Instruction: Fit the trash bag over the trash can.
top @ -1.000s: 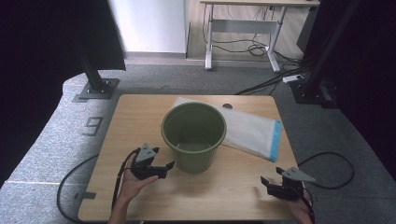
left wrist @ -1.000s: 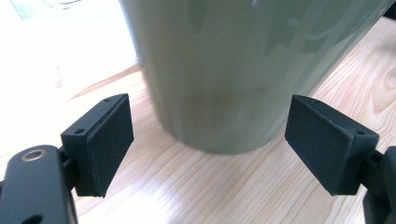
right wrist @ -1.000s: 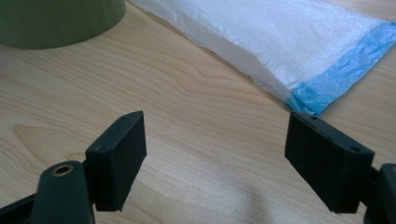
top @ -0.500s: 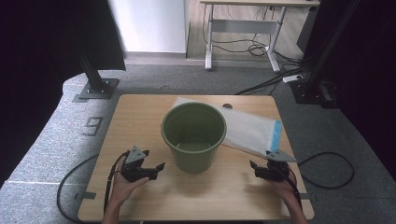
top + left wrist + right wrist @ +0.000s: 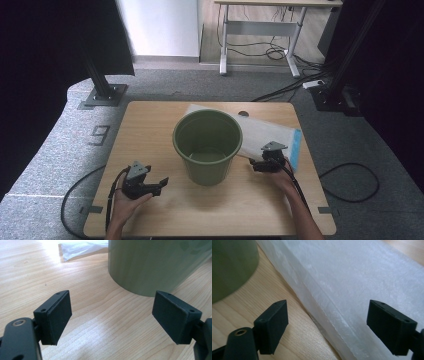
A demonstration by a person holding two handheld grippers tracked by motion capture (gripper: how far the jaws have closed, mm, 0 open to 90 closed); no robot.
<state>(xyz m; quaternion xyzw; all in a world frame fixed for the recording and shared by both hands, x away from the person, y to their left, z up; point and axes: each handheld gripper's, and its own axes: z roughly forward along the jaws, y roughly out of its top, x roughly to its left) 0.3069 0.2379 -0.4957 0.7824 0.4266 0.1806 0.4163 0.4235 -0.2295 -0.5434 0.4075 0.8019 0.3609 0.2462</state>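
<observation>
A green bucket (image 5: 207, 145) stands upright and empty in the middle of the wooden table (image 5: 150, 125). Behind it and to its right lies a flat translucent plastic bag (image 5: 267, 132) with a blue strip at its right end. My left gripper (image 5: 159, 186) is open at the front left, low over bare wood, a short way from the bucket wall (image 5: 155, 262). My right gripper (image 5: 256, 165) is open at the bag's near edge (image 5: 352, 295), which lies between its jaws, with the bucket (image 5: 229, 265) to the left.
A corner of the bag (image 5: 80, 247) shows past the bucket in the left gripper view. Cables trail from both grippers off the table's front. Black stands and a desk frame stand on the grey floor behind the table.
My right gripper has moved forward and left from the table's front right to the bag's near edge. My left gripper drew back a little from the bucket. Both stayed open.
</observation>
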